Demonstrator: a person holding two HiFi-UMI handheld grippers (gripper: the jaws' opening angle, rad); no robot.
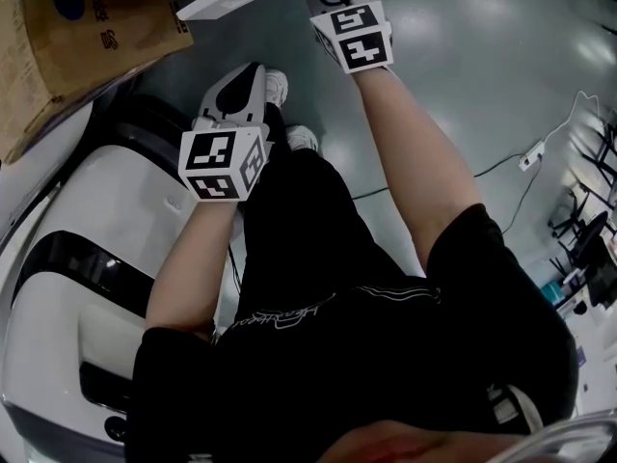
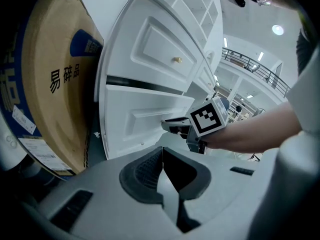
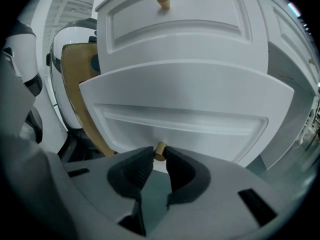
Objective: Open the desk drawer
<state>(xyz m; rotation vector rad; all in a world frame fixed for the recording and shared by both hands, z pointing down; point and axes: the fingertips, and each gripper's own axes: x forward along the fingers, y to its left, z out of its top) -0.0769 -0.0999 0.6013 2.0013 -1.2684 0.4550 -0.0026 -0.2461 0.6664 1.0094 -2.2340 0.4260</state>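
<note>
The desk drawer [image 3: 185, 114] is seen as the lower of two white drawers in the front of the desk [image 2: 150, 44]. It stands partly pulled out from the desk, so that its top edge is exposed and a dark gap is shown beneath the upper drawer [image 3: 175, 19].

A small tan knob [image 3: 160, 149] is fixed at the middle of the drawer front. The knob is clamped between the dark ribbed pads of the right gripper [image 3: 159, 154]. The jaws are held only as far apart as the knob is thick, one pad pressed against each side of it. In the left gripper view, the right gripper [image 2: 175, 126] is seen reaching in to the desk front at drawer height.

The left gripper [image 2: 162, 156] is held clear of the desk front. Its jaws are closed together, pad against pad, and nothing is gripped between them.

A cardboard box [image 2: 55, 84] is stood just beside the desk, on the side nearer the left gripper. Whether the box touches the desk cannot be told.
</note>
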